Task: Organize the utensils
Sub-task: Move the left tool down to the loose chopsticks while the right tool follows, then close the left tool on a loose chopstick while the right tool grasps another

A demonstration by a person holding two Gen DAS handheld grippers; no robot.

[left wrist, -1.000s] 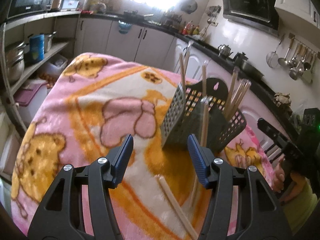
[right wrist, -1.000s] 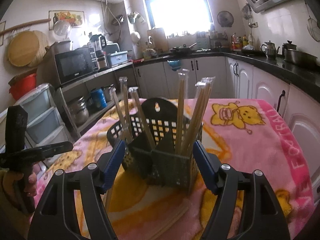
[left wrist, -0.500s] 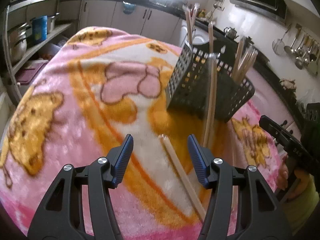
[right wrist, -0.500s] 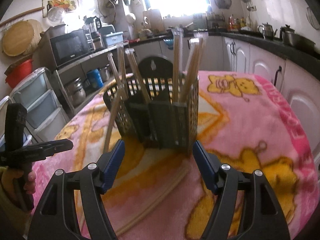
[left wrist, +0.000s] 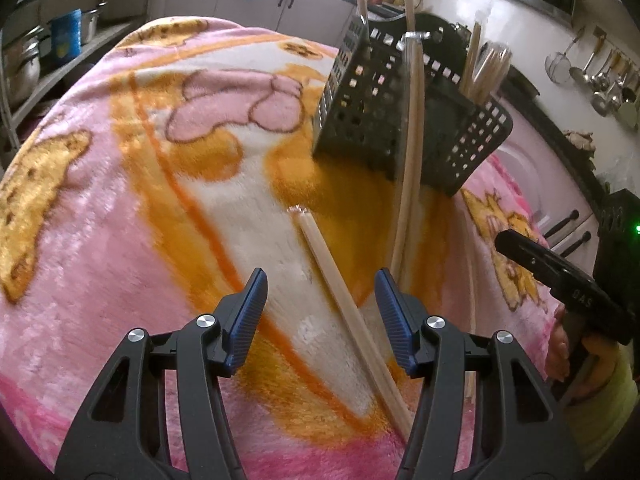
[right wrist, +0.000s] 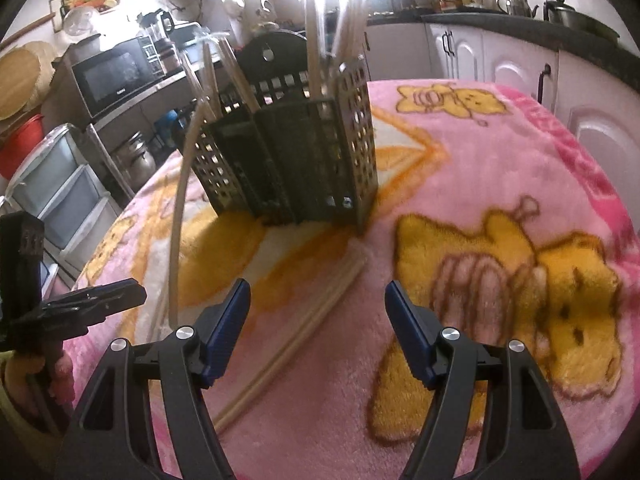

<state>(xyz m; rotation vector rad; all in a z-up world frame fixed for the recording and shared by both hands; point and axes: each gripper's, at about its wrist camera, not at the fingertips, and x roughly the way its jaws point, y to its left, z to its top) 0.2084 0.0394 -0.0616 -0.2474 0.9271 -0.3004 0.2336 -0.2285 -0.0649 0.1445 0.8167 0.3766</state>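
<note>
A dark perforated utensil caddy [left wrist: 384, 120] stood on the pink and orange cartoon blanket [left wrist: 120, 208] that covered the desk, with several wrapped pairs of chopsticks [right wrist: 316, 44] upright in its compartments. One long pair [left wrist: 412, 152] leaned against the outside of the caddy, its lower end resting on the blanket. Another wrapped pair of chopsticks [left wrist: 344, 312] lay flat on the blanket in front of the caddy, well apart from its base at the far end and running back towards the left gripper [left wrist: 320, 312]. That gripper hung just above the blanket with its blue-padded jaws standing wide, the flat pair passing between them but touched by neither pad. The right gripper [right wrist: 318, 320] was also held low over the blanket, pointing at the caddy from the other side, its jaws wide as well and gripping nothing; the same flat pair lay slanting beneath and between them. A hand [left wrist: 560, 356] in a yellow-green sleeve [left wrist: 596, 412] held the right gripper's handle. White kitchen cabinets [right wrist: 500, 60] stood behind the desk.
</note>
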